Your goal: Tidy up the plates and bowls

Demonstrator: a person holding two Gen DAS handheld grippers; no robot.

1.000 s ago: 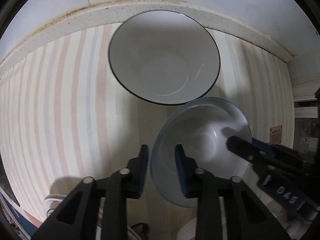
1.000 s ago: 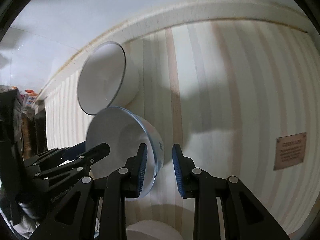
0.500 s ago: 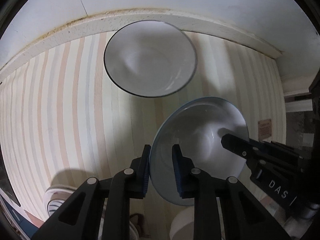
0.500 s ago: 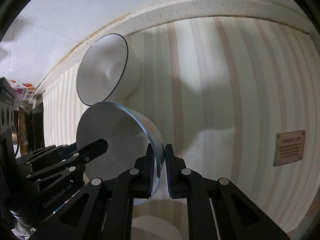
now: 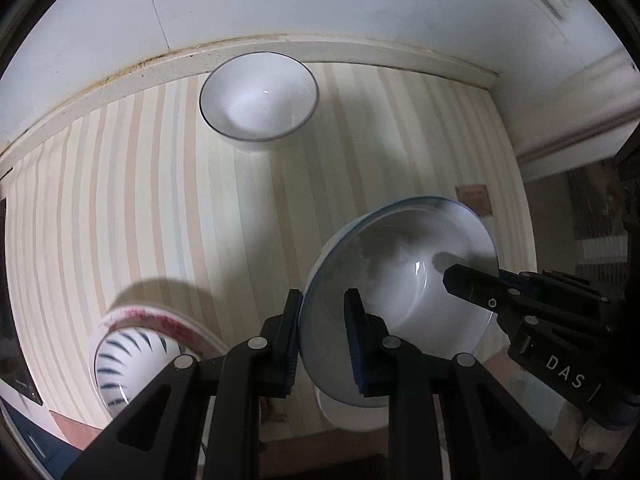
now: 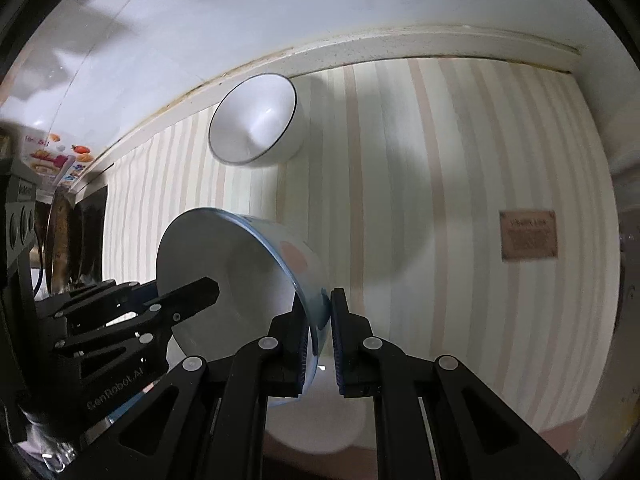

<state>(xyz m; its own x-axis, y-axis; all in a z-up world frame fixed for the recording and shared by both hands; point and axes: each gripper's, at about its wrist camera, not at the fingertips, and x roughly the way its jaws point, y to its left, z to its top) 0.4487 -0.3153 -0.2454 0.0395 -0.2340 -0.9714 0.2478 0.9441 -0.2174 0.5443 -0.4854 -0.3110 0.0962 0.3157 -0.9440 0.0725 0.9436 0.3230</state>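
— Both grippers have risen with the blue-rimmed bowl since a second ago; the black-rimmed bowl looks smaller and farther off. What does the left wrist view give?

— From the left wrist, the left gripper (image 5: 322, 334) pinches the near rim of the blue-rimmed bowl (image 5: 404, 280), one pad outside the wall, one inside. The right gripper (image 5: 472, 280) reaches in from the right, its upper finger over the far rim. The bowl is tilted and held above the striped tablecloth (image 5: 160, 208). The black-rimmed white bowl (image 5: 259, 98) sits upright near the table's back edge, well apart. A bowl with blue strokes and a red rim (image 5: 132, 344) shows at lower left, and something white lies under the held bowl.

— And the right wrist?

— There the right gripper (image 6: 319, 334) has its jaws nearly together, clamped on the bowl's (image 6: 232, 280) rim. The left gripper (image 6: 188, 296) holds the opposite side, one finger lying across the inside. The black-rimmed bowl (image 6: 256, 116) stands by the back edge, and a brown label (image 6: 528, 236) lies on the cloth (image 6: 420, 160) at right.
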